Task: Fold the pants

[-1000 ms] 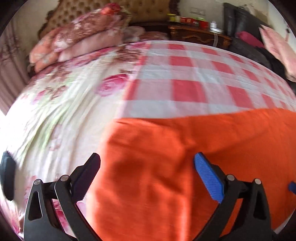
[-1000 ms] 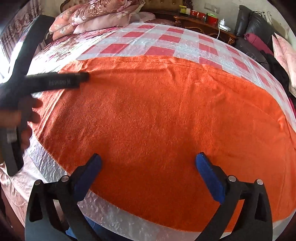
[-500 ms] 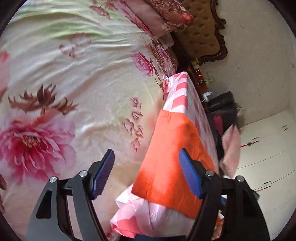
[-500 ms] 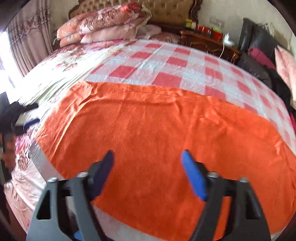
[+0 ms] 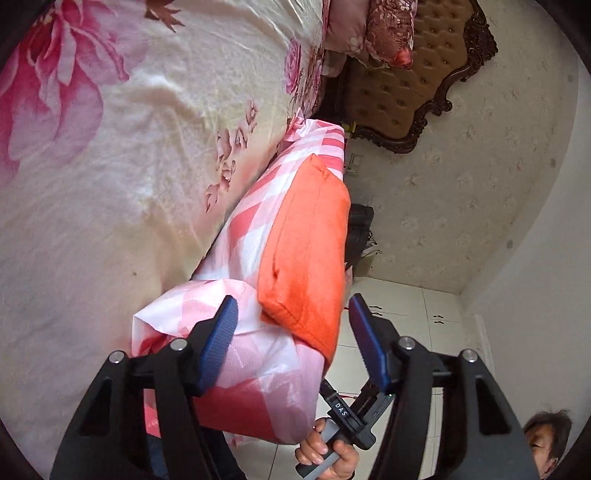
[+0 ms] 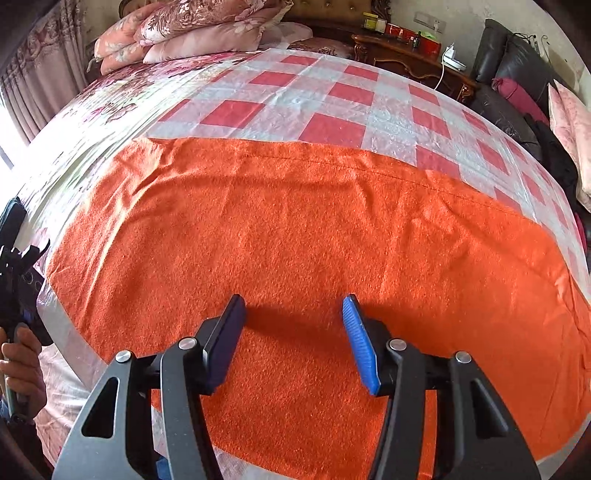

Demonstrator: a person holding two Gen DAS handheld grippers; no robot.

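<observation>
The orange pants (image 6: 314, 236) lie spread flat on a red-and-white checked sheet (image 6: 332, 96) over the bed. My right gripper (image 6: 293, 328) is open, hovering just above the near part of the pants, holding nothing. In the left wrist view the camera is rolled sideways; the pants (image 5: 310, 254) show edge-on along the bed's corner. My left gripper (image 5: 291, 336) is open and empty, its fingers either side of the pants' near corner and the checked sheet (image 5: 255, 354). The left gripper also shows at the far left of the right wrist view (image 6: 18, 280), held in a hand.
Floral bedsheet (image 5: 110, 166) covers the rest of the bed. Pillows (image 6: 192, 29) are stacked by the headboard (image 5: 406, 85). A wooden nightstand (image 6: 406, 55) with small items and a dark sofa (image 6: 517, 85) stand beyond the bed. A person's hand (image 5: 325, 450) holds the right gripper's handle.
The left gripper has swung off the pants to the bed's left corner and rolled sideways. The right gripper has lifted slightly and narrowed its opening.
</observation>
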